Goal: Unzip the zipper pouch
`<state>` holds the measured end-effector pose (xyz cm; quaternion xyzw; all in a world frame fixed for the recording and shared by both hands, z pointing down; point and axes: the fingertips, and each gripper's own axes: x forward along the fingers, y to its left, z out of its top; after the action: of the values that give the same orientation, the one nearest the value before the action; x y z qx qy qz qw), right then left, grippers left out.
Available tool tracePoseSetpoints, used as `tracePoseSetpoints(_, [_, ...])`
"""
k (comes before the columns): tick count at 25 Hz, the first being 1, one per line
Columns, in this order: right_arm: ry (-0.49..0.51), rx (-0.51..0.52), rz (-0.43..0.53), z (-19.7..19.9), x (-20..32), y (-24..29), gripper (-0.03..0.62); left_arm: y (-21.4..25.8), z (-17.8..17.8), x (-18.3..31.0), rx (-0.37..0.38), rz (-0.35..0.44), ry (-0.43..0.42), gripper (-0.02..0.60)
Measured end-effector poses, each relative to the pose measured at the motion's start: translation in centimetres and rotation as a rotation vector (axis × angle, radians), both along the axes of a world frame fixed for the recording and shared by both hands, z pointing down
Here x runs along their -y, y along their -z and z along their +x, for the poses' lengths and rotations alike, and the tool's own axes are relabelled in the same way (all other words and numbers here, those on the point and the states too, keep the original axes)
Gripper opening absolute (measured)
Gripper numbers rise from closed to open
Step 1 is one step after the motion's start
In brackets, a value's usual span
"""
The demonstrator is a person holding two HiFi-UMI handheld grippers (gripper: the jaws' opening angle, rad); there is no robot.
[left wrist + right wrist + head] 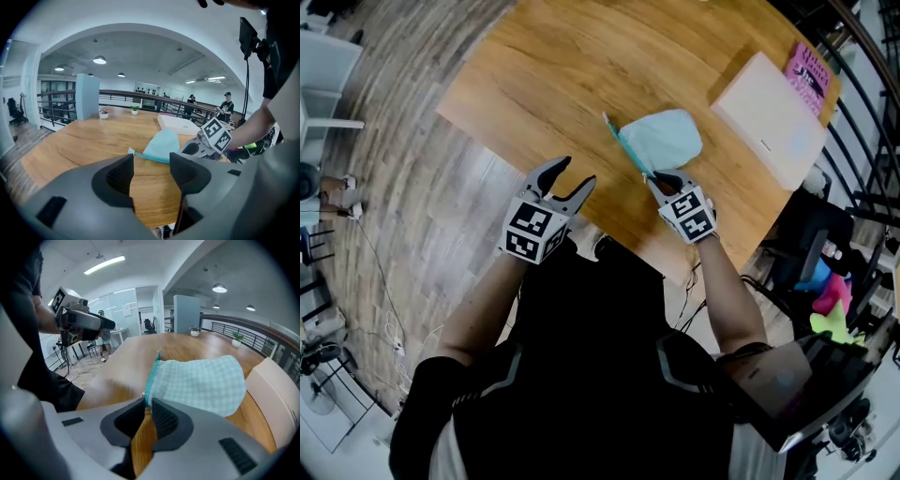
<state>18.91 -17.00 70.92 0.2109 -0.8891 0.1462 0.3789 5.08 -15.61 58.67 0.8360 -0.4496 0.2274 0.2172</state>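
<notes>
Pinching near end of zipper pouch (664, 139), right tongs (655, 176) look clamped, anchoring it; left tongs (579, 171) hover apart, empty, free to pull.

Pinched out of sight between the jaws of the right gripper (147, 402), at 6 o'clock in the right gripper view: the near corner of the zipper pouch (197, 383), its zipper pull too small to make out. Cut off by the rim at 3 o'clock in that view: the far side of the white box (275, 394); blurred past reading at 1 o'clock in the head view: print on a pink book (813, 75). Too small to tell apart at 2 o'clock in the left gripper view: people (227, 105) in the background, and, hidden there behind the right gripper, the zipper pouch's right end.
</notes>
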Motion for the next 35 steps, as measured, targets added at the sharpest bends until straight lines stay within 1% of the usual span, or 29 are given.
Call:
tracePoseSetpoints(4, [-0.063, 0.049, -0.022, -0.2, 0.5, 2.2, 0.055, 1.2, 0.3, 0.3, -0.007, 0.020, -0.056, 0.258])
tracePoseSetpoints(7, [-0.135, 0.125, -0.061, -0.6, 1.1, 4.5, 0.052, 2.2, 0.4, 0.8, -0.015, 0.039, -0.111, 0.242])
tracePoseSetpoints(11, [-0.207, 0.186, -0.049, -1.1, 2.1, 8.2, 0.052, 3.9, 0.7, 2.0, -0.029, 0.071, -0.187, 0.233])
tracePoseSetpoints(15, [-0.268, 0.223, -0.025, -1.6, 2.9, 12.2, 0.051, 6.2, 1.4, 2.8, -0.034, 0.136, -0.297, 0.233])
tracePoseSetpoints(18, [-0.324, 0.272, -0.026, -1.9, 3.1, 15.2, 0.051, 7.6, 2.0, 3.1, -0.027, 0.176, -0.376, 0.233])
tracePoseSetpoints(20, [-0.361, 0.304, -0.024, -2.1, 2.9, 17.2, 0.051, 8.6, 2.4, 3.0, -0.040, 0.196, -0.425, 0.233])
tracePoseSetpoints(22, [-0.396, 0.326, -0.001, -2.3, 2.8, 19.3, 0.051, 9.5, 3.1, 2.8, -0.064, 0.214, -0.488, 0.232])
tracePoseSetpoints(24, [-0.425, 0.342, 0.021, -2.5, 2.7, 21.2, 0.051, 10.3, 3.8, 2.7, -0.065, 0.240, -0.548, 0.232])
tracePoseSetpoints(28, [-0.481, 0.360, 0.036, -2.5, 2.0, 24.1, 0.050, 13.2, 5.5, 2.5, -0.078, 0.345, -0.619, 0.230])
tracePoseSetpoints(32, [-0.523, 0.417, 0.045, -2.5, 1.8, 27.0, 0.050, 16.1, 6.8, 2.3, -0.050, 0.472, -0.692, 0.218])
tracePoseSetpoints(35, [-0.554, 0.452, 0.047, -2.6, 1.6, 28.7, 0.051, 17.7, 7.9, 2.1, -0.058, 0.530, -0.752, 0.212])
